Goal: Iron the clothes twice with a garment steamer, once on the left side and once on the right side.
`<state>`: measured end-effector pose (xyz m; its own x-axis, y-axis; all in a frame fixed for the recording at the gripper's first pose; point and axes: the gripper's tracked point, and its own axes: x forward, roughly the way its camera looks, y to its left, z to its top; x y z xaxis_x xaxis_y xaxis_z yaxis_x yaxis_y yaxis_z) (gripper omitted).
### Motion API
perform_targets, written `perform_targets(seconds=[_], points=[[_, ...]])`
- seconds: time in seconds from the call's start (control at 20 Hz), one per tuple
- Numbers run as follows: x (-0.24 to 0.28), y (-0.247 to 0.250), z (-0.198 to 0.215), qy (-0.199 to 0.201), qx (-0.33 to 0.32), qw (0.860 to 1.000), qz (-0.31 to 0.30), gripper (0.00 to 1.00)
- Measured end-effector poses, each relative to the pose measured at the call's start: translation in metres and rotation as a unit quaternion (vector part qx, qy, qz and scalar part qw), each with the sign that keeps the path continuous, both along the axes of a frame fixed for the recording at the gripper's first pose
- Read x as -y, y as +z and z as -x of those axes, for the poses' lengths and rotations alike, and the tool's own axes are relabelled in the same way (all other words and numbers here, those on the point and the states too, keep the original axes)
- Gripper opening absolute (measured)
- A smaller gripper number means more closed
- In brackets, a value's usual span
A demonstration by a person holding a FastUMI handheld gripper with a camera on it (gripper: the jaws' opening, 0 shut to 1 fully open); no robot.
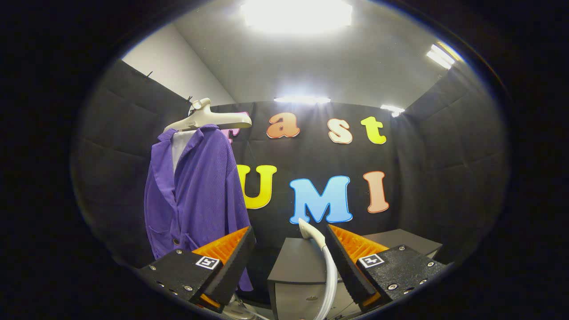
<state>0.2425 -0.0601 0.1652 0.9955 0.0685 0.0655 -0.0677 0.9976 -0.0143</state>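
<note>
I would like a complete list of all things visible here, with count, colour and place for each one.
purple collared jacket: one, purple, hanging beyond the left finger.
cream plastic hanger: one, cream, carrying the jacket at its top.
white steamer head with hose: one, white, rising between the fingers, near the right one.
dark grey cabinet: one, dark grey, just ahead of the fingers, under the steamer.
ceiling lights: several, white, overhead.
gripper: one, fingers open, gripping nothing.
</note>
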Motion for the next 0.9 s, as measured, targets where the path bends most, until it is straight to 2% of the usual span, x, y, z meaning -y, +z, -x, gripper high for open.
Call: perform_targets(seconds=[0.3, 0.55, 0.75, 0.9], points=[[0.039, -0.003, -0.090, 0.017, -0.052, 0.998, -0.002, 0.97], [0.069, -0.030, -0.166, 0.040, -0.131, 0.990, -0.026, 0.97], [0.079, -0.063, -0.216, 0.074, -0.203, 0.974, -0.074, 0.97], [0.081, -0.093, -0.246, 0.095, -0.266, 0.952, -0.116, 0.96]])
